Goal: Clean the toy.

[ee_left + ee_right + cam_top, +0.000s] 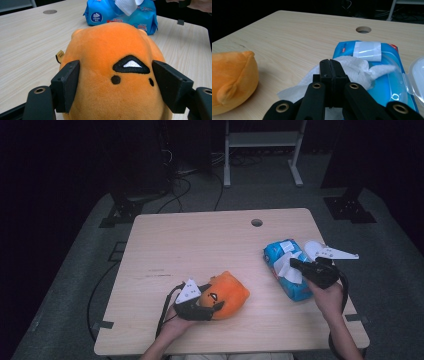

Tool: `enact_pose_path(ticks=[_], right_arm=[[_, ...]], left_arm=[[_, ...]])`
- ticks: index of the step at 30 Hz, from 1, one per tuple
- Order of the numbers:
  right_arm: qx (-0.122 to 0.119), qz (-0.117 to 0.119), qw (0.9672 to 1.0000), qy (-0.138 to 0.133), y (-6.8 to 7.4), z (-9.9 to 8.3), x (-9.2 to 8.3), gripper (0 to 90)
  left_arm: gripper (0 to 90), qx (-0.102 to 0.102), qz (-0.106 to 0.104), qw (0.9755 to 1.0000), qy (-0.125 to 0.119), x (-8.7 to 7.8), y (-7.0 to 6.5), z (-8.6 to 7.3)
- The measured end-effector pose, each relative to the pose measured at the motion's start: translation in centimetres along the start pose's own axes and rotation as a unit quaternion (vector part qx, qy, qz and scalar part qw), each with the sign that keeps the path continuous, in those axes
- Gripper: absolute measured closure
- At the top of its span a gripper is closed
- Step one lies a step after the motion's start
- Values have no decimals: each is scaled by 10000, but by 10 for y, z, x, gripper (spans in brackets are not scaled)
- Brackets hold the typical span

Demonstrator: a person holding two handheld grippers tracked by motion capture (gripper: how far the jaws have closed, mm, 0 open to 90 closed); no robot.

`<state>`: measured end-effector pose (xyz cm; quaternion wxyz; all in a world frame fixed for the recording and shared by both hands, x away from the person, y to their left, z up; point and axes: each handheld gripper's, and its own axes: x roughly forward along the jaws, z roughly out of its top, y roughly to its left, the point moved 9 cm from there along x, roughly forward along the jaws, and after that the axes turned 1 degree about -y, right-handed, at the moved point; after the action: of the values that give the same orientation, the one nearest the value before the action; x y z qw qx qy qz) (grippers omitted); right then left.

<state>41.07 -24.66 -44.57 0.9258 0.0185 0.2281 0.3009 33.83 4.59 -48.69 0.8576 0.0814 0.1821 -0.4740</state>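
Note:
An orange plush toy lies on the wooden table at the front, left of centre. My left gripper comes at it from the left, a jaw on each side, and the pads press into the plush. At the right lies a blue pack of wet wipes with its white lid flipped open. A white wipe hangs out of the pack. My right gripper is shut on that wipe just over the pack.
A round cable hole sits near the table's far edge. A white metal frame stands on the floor beyond the table. Bare tabletop stretches across the far half and between the toy and the pack. The pack lies close to the right edge.

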Motion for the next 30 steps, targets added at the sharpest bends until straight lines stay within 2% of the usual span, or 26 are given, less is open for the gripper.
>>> enact_pose_path(ticks=[9, 10, 12, 16, 17, 18, 21, 22, 23, 24, 26, 30], right_arm=[[-84, 311, 9994, -162, 20, 10, -5, 893], [-133, 466, 9985, -244, 29, 15, -7, 893], [-170, 534, 9981, -266, 35, 18, -9, 893], [-450, 791, 9954, -305, 63, 25, -12, 893], [-566, 983, 9931, -281, 80, 26, -11, 893], [-566, 983, 9931, -281, 80, 26, -11, 893], [-724, 1223, 9896, -238, 102, 26, -11, 893], [-908, 1437, 9852, -197, 121, 25, -12, 893], [-908, 1437, 9852, -197, 121, 25, -12, 893], [-950, 1529, 9835, -186, 127, 25, -12, 893], [-1030, 1748, 9791, -138, 145, 23, -15, 893], [-1132, 2111, 9709, 54, 168, 16, -17, 893]], left_arm=[[241, -10, -10, 10000, 0, 0, 1, 0], [238, -7, -12, 10000, 4, 0, 1, 0], [237, -12, -10, 10000, -2, 0, 1, 0], [231, -13, -15, 10000, -2, 0, 1, -1], [230, -7, -17, 10000, 0, 0, 1, -1], [230, -6, -15, 10000, -5, 0, 1, -1], [229, -1, -15, 10000, 1, 0, 1, -1], [228, 8, -19, 10000, 10, -1, 1, -1], [228, 7, -19, 10000, 14, -1, 1, -1], [228, 9, -23, 10000, 13, -1, 1, -1], [227, 10, -23, 10000, 11, -1, 1, -1], [225, 20, -23, 10000, 19, -1, 1, -1]])
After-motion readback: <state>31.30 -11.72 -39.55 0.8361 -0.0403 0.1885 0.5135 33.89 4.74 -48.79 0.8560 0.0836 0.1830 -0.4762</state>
